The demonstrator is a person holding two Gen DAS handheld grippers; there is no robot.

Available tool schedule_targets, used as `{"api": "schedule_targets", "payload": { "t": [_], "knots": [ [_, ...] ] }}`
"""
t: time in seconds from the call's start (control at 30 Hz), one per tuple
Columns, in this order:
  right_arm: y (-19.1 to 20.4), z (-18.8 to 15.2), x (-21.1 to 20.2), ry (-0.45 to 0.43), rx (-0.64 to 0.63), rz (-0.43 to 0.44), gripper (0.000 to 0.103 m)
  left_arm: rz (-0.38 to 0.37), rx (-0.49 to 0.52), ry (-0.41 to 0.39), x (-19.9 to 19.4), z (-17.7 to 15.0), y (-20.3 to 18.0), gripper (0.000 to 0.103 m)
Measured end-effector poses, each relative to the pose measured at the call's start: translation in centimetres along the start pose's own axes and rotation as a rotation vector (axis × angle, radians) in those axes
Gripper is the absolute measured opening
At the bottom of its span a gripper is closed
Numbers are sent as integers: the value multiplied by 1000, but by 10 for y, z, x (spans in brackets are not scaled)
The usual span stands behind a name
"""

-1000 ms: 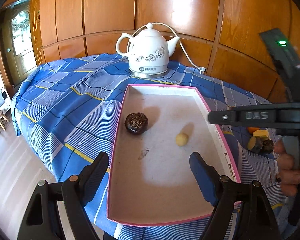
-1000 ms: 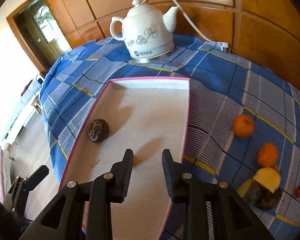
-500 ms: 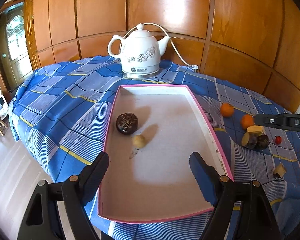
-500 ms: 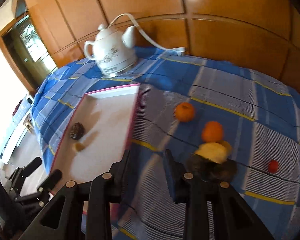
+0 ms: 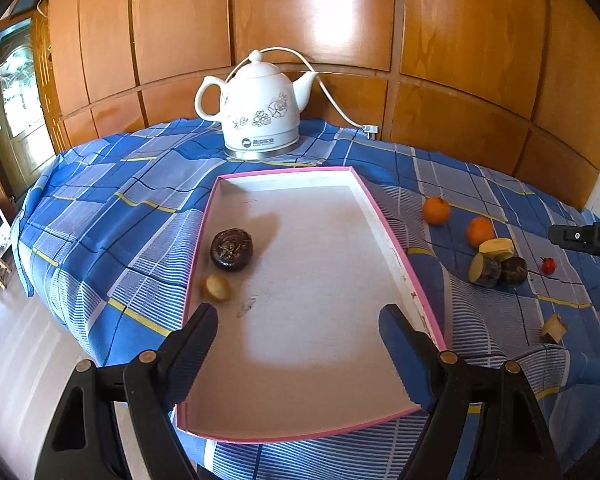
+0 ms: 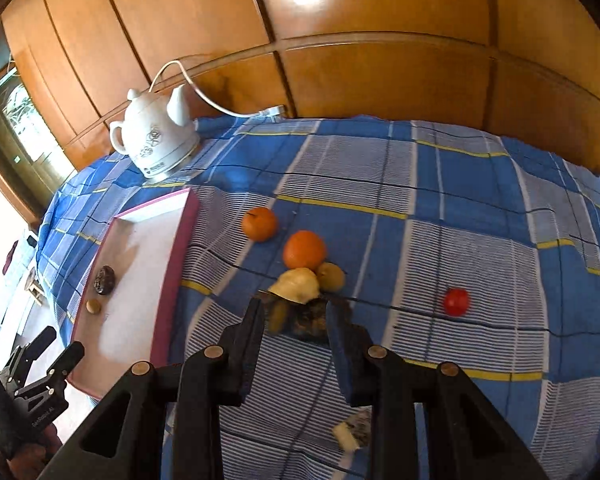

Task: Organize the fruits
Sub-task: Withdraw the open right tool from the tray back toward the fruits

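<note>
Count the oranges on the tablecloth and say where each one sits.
2. One orange lies nearest the tray, apart from it. The other orange sits beside it, against the pile of cut fruit. That pile could hide more.

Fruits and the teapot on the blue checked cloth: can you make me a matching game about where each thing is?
Things:
1. white ceramic teapot
2. dark wrinkled round fruit
3. small red round fruit
4. two orange round fruits

Places:
A. inside the pink-rimmed tray
B. alone on the cloth, right of the fruit pile
C. behind the tray, by the wooden wall
D. on the cloth, between tray and pile

Pairs: 1-C, 2-A, 3-B, 4-D
</note>
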State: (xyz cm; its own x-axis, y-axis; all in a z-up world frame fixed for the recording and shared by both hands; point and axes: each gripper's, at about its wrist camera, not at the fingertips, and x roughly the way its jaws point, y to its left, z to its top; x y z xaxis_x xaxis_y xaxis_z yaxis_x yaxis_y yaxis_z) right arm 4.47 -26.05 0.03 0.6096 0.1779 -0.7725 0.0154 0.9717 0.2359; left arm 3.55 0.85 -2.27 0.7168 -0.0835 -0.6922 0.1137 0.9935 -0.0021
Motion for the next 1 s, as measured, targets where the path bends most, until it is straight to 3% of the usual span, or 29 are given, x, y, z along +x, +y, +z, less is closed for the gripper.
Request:
{"api": "schedule_targets", "payload": {
  "t": [0.77, 0.8, 1.0],
  "knots": [
    [-118, 16, -49, -91, 131, -258, 32, -9, 128, -62, -15, 1, -28, 83],
    [-124, 14, -49, -120, 155, -302, 32, -10, 132, -61, -15, 1, -30, 83],
    [-152, 6, -48, -122, 274, -276, 32, -30, 174, -51, -15, 2, -43, 83]
  ]
}}
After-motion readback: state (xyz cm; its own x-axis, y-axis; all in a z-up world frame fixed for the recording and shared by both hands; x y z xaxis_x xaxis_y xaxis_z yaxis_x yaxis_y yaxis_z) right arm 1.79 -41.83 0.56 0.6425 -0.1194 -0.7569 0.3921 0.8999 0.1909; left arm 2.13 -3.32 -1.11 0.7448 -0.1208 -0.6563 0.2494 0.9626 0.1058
